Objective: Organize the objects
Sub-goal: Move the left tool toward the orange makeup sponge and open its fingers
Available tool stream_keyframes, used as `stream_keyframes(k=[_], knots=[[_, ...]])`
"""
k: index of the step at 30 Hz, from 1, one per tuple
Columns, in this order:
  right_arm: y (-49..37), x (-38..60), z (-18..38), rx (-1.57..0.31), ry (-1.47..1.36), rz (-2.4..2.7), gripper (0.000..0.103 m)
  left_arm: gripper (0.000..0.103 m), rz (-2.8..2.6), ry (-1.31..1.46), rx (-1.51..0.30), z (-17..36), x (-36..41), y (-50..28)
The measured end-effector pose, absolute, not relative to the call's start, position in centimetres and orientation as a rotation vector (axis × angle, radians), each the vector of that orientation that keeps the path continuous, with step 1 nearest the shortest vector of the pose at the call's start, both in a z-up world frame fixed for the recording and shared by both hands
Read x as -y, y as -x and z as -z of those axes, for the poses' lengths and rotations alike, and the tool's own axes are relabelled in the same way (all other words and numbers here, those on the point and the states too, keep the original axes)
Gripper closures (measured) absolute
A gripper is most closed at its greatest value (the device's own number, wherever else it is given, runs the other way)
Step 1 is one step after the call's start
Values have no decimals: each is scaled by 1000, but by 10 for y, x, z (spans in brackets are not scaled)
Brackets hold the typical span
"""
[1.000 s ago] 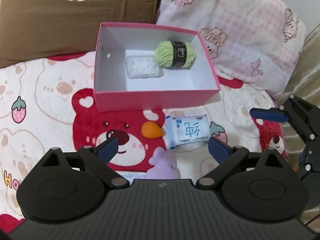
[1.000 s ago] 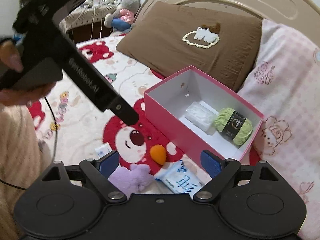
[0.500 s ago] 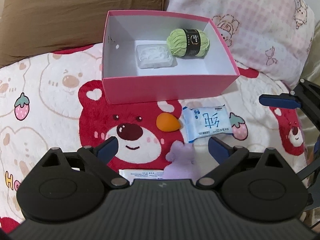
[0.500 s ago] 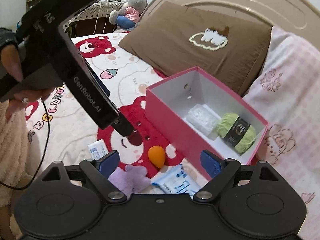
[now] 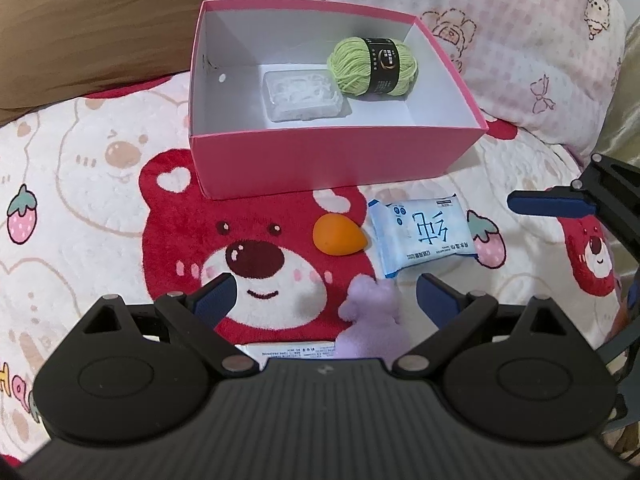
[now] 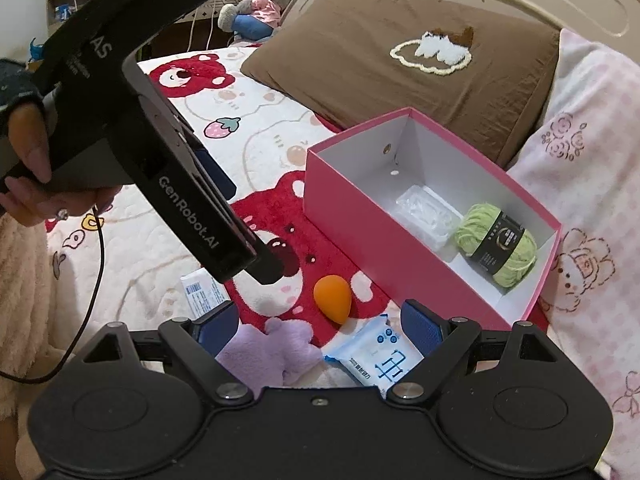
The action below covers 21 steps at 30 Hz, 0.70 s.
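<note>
A pink box (image 5: 328, 160) stands on the bear-print blanket and holds a green yarn ball (image 5: 372, 65) and a clear plastic case (image 5: 304, 96). In front of it lie an orange egg-shaped sponge (image 5: 338, 235), a blue tissue pack (image 5: 422, 236), a purple plush (image 5: 370, 320) and a white packet (image 5: 288, 350). My left gripper (image 5: 326, 300) hangs open above the plush and packet, pads touching nothing. My right gripper (image 6: 320, 326) is open too, over the plush (image 6: 272, 350) and tissue pack (image 6: 380, 360), with the sponge (image 6: 333, 298) just beyond its tips.
A brown pillow (image 6: 420, 64) and a pink checked pillow (image 5: 500, 40) lie behind the box. A person's hand (image 6: 32, 160) grips the left gripper's black housing (image 6: 160, 152), which crosses the right wrist view. Toys and shelves stand far back left.
Both grippers have sunk toward the blanket; the box and loose items look larger and closer. Both pairs of jaws stay wide apart, and no object has shifted.
</note>
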State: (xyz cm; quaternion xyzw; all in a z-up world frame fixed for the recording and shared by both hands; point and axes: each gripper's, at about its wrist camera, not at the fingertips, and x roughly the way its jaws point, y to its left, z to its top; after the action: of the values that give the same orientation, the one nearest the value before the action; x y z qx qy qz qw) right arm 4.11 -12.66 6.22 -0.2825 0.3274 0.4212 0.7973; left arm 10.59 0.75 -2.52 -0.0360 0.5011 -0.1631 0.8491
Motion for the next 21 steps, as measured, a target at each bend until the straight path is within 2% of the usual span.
stream_keyframes(k=[11,21], knots=[[-51,121,-45,-692,564,-860,14,6,312,-5,-1063,52,-8,-123],[-56,111,-21,-626,571,-885,14,8,326,115,-1093,80,-23,-144]])
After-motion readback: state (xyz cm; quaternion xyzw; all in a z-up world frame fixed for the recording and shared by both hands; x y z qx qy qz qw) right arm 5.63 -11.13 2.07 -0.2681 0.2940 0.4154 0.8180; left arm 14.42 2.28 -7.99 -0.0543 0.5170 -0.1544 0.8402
